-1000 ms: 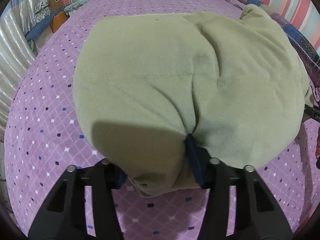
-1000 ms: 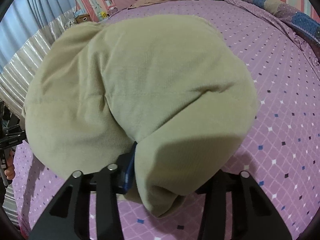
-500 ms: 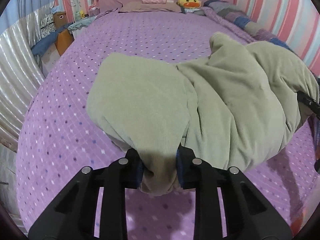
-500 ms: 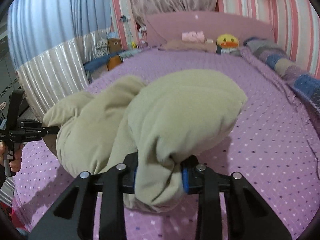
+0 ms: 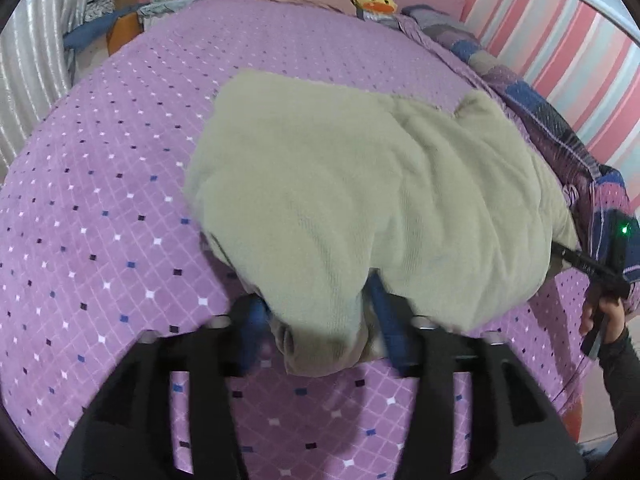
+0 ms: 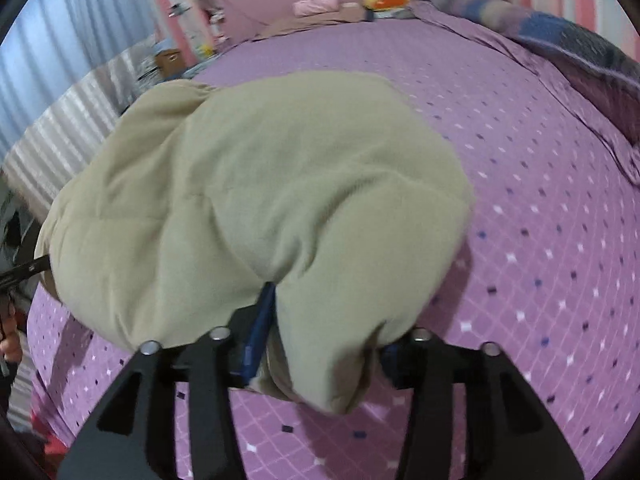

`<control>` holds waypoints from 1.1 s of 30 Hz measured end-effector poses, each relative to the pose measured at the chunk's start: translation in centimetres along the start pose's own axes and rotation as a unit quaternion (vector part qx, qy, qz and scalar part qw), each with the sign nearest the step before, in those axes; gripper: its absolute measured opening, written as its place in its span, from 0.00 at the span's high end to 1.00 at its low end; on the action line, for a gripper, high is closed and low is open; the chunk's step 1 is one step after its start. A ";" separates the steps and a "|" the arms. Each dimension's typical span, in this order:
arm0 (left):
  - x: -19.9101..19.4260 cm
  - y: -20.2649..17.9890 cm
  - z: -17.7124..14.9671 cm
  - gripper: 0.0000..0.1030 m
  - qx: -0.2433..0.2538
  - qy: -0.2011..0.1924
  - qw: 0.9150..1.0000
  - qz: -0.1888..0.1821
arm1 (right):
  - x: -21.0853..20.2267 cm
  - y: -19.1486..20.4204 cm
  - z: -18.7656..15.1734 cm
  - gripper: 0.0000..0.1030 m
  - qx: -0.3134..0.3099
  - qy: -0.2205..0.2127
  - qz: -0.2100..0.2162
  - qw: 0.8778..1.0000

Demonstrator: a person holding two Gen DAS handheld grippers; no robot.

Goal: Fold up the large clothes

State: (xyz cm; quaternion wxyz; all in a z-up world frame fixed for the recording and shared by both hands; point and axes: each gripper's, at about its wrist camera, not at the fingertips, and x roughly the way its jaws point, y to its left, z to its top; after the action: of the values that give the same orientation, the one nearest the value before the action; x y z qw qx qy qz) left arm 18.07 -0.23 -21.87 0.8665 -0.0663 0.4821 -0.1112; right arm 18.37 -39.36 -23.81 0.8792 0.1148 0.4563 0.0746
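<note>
On the purple diamond-patterned bed (image 5: 100, 208), the bulky pale-green knit garment (image 5: 360, 184) now lies mounded instead of pinched up, both the left gripper (image 5: 320, 328) and right gripper (image 6: 324, 344) having just widened around its near edge, suggesting this fold is being released.

even, soft indoor light, no glare. strong fisheye bending, dark vignette at corners. right wrist view motion-blurred throughout; left wrist view sharper, smeared near bottom. soft shadow under olive garment (image 6: 256, 208) on purple bedspread (image 5: 100, 208).
</note>
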 end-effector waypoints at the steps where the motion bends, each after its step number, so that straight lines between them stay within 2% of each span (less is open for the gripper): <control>1: -0.7 -0.1 -0.1 0.16 0.002 -0.011 1.000 0.011 | -0.3 0.2 -0.1 0.39 0.005 0.000 -0.011 1.000; 2: -1.2 -0.6 0.0 0.06 0.006 -0.024 0.999 0.024 | -0.9 0.4 -0.1 0.25 0.006 -0.004 -0.029 1.000; 3: -2.2 -1.1 0.1 0.05 0.014 -0.035 0.999 0.038 | -1.5 0.7 -0.3 0.18 0.003 -0.012 -0.039 0.999; 5: -4.1 -1.7 0.5 0.04 0.024 -0.040 0.997 0.063 | -3.7 1.3 -0.8 0.16 -0.001 -0.032 -0.071 0.997; 6: -5.3 -1.7 0.7 0.03 0.028 -0.042 0.996 0.077 | -4.7 1.6 -0.9 0.10 0.001 -0.036 -0.089 0.995; 7: -6.5 -2.5 0.6 0.03 0.037 -0.048 0.992 0.107 | -6.3 2.3 -0.9 0.08 0.008 -0.042 -0.105 0.994; 10: -9.7 -3.8 1.1 0.03 0.026 -0.065 0.988 0.138 | -10.5 4.9 -0.7 0.02 0.013 -0.075 -0.107 0.991; 14: -13.7 -5.4 1.0 0.03 -0.005 -0.086 0.987 0.138 | -14.9 10.4 0.0 0.02 -0.018 -0.094 -0.125 0.987; 18: -16.4 -8.1 0.4 0.03 0.003 -0.102 0.985 0.141 | -17.3 14.1 0.0 0.02 -0.028 -0.099 -0.114 0.988; 22: -17.6 -10.8 -0.1 0.03 0.022 -0.101 0.985 0.137 | -19.3 15.4 -0.3 0.02 -0.012 -0.105 -0.103 0.989; 29: -19.3 -12.7 -0.3 0.03 0.037 -0.100 0.986 0.130 | -22.1 17.1 -0.1 0.02 -0.026 -0.130 -0.137 0.982; 33: -20.1 -13.2 -0.3 0.03 0.046 -0.115 0.983 0.136 | -23.1 17.3 -0.1 0.02 -0.018 -0.138 -0.138 0.981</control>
State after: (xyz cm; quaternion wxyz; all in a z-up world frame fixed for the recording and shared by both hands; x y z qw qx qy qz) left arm 5.88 -7.80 -2.57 0.9254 0.0279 0.3779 -0.0060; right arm 4.62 -28.17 -1.05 0.9376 0.0437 0.3403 -0.0560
